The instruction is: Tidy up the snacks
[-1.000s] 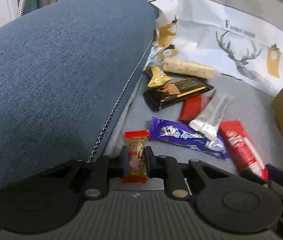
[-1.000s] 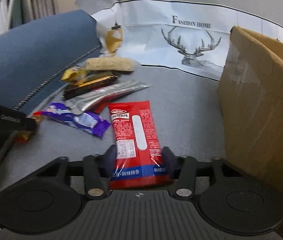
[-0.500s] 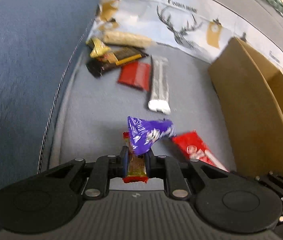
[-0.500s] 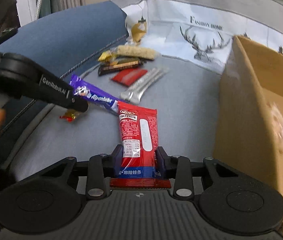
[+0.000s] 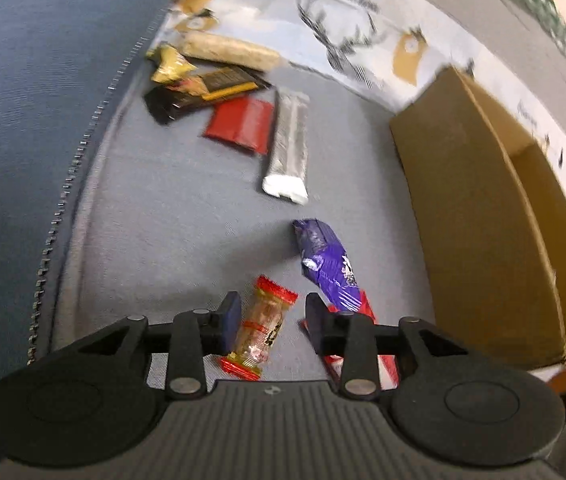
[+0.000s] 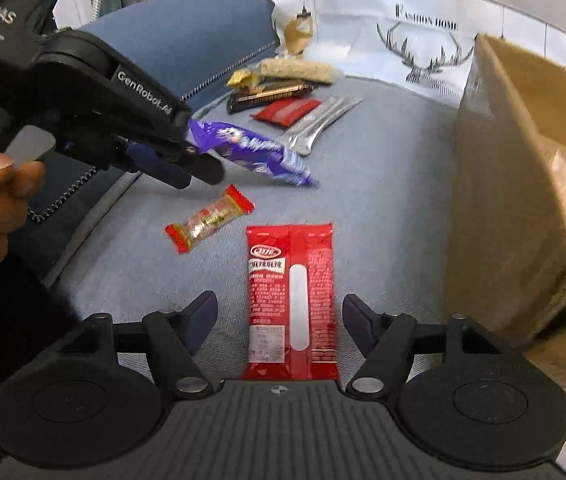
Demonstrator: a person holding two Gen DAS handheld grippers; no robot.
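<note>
Both grippers stand with jaws apart, gripping nothing, judging by the snacks lying loose on the sofa seat near the box point(image 6: 523, 184). The candy point(image 5: 261, 330) lies between the left gripper point(image 5: 271, 322) jaws; the red packet point(image 6: 293, 300) lies between the right gripper point(image 6: 279, 320) jaws, untouched.

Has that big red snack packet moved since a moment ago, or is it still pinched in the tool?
Yes. The red snack packet is released: the right gripper is open with gaps on both sides. The packet lies left of the cardboard box.
</note>
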